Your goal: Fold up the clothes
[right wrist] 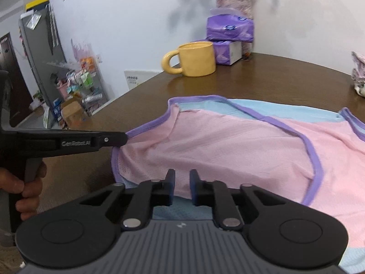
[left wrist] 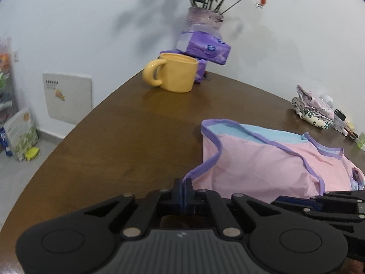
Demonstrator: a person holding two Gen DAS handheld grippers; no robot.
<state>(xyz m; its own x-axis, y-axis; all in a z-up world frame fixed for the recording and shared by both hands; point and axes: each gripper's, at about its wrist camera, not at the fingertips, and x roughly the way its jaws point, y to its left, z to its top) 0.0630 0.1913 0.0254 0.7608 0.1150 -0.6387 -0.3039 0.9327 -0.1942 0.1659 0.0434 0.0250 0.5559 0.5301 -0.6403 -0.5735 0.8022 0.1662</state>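
- My left gripper (left wrist: 184,183) is pinched tight on the purple trim of the pink top (left wrist: 262,169), its two pads pressed together with the strip caught between them.
- From my right-hand camera, that left gripper (right wrist: 124,138) comes in from the side and meets the top (right wrist: 228,150) at its near left edge, where the cloth is lifted and drawn toward it.
- My left hand (right wrist: 27,189) shows at the picture's edge, wrapped round the gripper's handle.
- My right gripper (right wrist: 182,187) stands partly open, a narrow gap between the pads, low over the near hem of the top; pink cloth shows in the gap, but I cannot tell whether the pads touch it.
- The top lies on the brown table (left wrist: 125,141), pink side up with a light blue layer showing beneath along the far edge and at the near hem.
- Farther back on the table stands a yellow mug (left wrist: 175,73), with purple tissue packs (left wrist: 205,50) just behind it and a vase of flowers (left wrist: 204,18) behind those, against the wall.
- A small heap of flowered cloth (left wrist: 312,107) sits at the table's far right, well apart from the top.
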